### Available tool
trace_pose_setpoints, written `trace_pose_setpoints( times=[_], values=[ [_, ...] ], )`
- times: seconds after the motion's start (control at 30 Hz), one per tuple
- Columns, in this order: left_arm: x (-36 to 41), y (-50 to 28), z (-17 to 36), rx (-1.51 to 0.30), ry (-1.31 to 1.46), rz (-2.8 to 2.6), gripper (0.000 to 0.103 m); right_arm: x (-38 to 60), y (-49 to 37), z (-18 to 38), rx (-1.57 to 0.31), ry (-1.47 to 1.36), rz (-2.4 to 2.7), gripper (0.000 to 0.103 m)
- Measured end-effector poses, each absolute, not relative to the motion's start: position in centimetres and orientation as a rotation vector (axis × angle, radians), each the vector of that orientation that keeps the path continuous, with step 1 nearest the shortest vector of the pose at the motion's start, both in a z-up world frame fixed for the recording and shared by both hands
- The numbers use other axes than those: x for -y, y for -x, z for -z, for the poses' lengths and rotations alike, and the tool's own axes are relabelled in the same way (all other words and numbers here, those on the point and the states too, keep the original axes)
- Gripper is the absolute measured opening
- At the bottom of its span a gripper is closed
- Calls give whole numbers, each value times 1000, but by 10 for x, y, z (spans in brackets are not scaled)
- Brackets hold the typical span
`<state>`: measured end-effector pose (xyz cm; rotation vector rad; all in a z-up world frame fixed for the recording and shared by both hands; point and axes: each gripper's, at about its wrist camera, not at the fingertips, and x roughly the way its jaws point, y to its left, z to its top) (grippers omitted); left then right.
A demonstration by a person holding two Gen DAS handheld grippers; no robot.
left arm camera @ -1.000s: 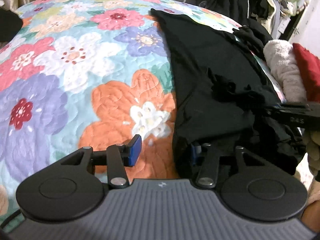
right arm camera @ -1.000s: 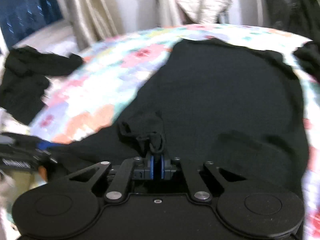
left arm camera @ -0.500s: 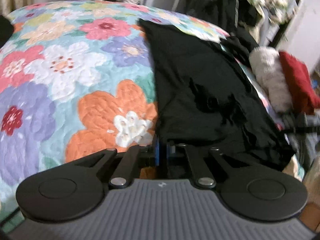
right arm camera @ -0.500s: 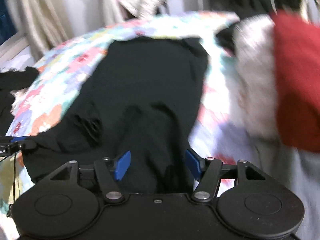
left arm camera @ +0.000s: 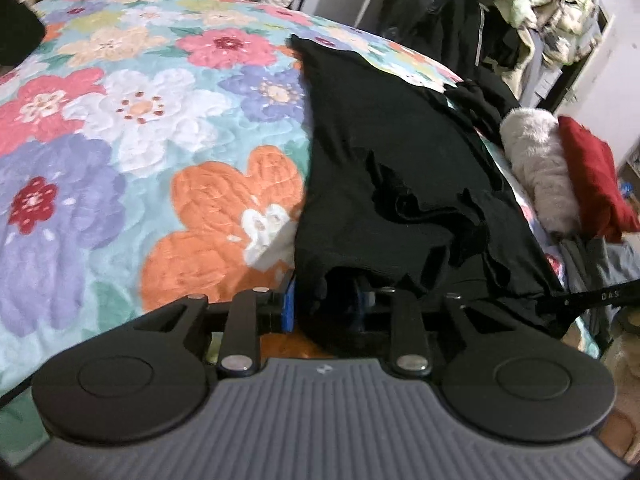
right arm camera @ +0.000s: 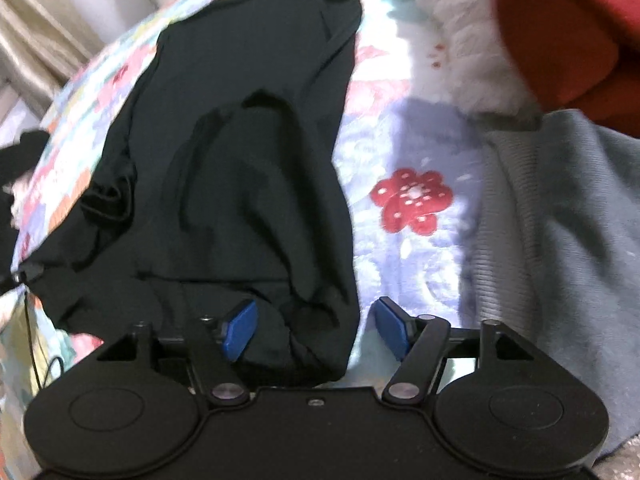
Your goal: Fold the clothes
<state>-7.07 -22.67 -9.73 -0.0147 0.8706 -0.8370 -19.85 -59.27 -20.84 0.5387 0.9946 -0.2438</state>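
A black garment point(left arm camera: 384, 152) lies lengthwise on a floral quilt point(left arm camera: 132, 128), folded over itself with rumpled folds near its middle. My left gripper point(left arm camera: 326, 308) is shut on the near left hem of the black garment, and cloth drapes over and hides the right finger. In the right wrist view the same garment point(right arm camera: 240, 152) fills the left half. My right gripper point(right arm camera: 316, 330) is open, its blue pads point(right arm camera: 240, 328) straddling the garment's near right corner without pinching it.
A fluffy white item point(left arm camera: 536, 168) and a red cloth point(left arm camera: 592, 176) lie at the bed's right edge, also in the right wrist view point(right arm camera: 560, 36). A grey knit garment point(right arm camera: 560, 248) lies beside them. Dark clothes point(left arm camera: 440, 24) hang behind the bed.
My left gripper closed on the garment's near hem. My right gripper let go of the bunched cloth at the middle, opened, and swung right to the garment's near right corner.
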Motion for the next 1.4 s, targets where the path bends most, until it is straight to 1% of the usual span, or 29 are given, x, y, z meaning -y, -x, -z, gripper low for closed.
trace_pose_setpoints(
  times=[0.03, 0.1, 0.13, 0.17, 0.3, 0.43, 0.63, 0.73, 0.97, 1.07, 1.27, 1.37, 1.4],
  values=[
    [230, 72, 96, -855, 3, 840, 7, 589, 195, 209, -991, -514, 234, 71],
    [232, 74, 89, -813, -9, 852, 6, 582, 189, 211, -984, -464, 213, 47],
    [233, 74, 84, -797, -10, 858, 6, 578, 190, 207, -965, -443, 192, 21],
    [233, 73, 79, -785, -8, 863, 6, 574, 192, 203, -944, -422, 170, 10],
    [236, 60, 59, -752, 25, 882, 6, 573, 197, 186, -854, -429, 110, 9],
    [245, 48, 43, -732, 55, 914, 6, 596, 188, 164, -746, -525, 48, 9],
    [283, 8, 37, -746, 100, 937, 6, 626, 159, 124, -664, -530, 22, 9],
    [310, -27, 39, -763, 148, 915, 6, 646, 133, 115, -663, -505, 12, 9],
    [371, -112, 29, -689, 129, 838, 6, 702, 56, 115, -718, -405, 83, 8],
    [394, -148, 29, -660, 87, 806, 6, 731, 18, 118, -729, -421, 117, 8],
    [434, -210, 47, -668, 52, 721, 6, 769, -54, 120, -754, -435, 194, 8],
    [451, -228, 52, -647, 20, 680, 6, 786, -86, 122, -780, -423, 268, 8],
    [456, -233, 55, -668, 21, 671, 6, 792, -96, 123, -794, -423, 296, 8]
  ],
)
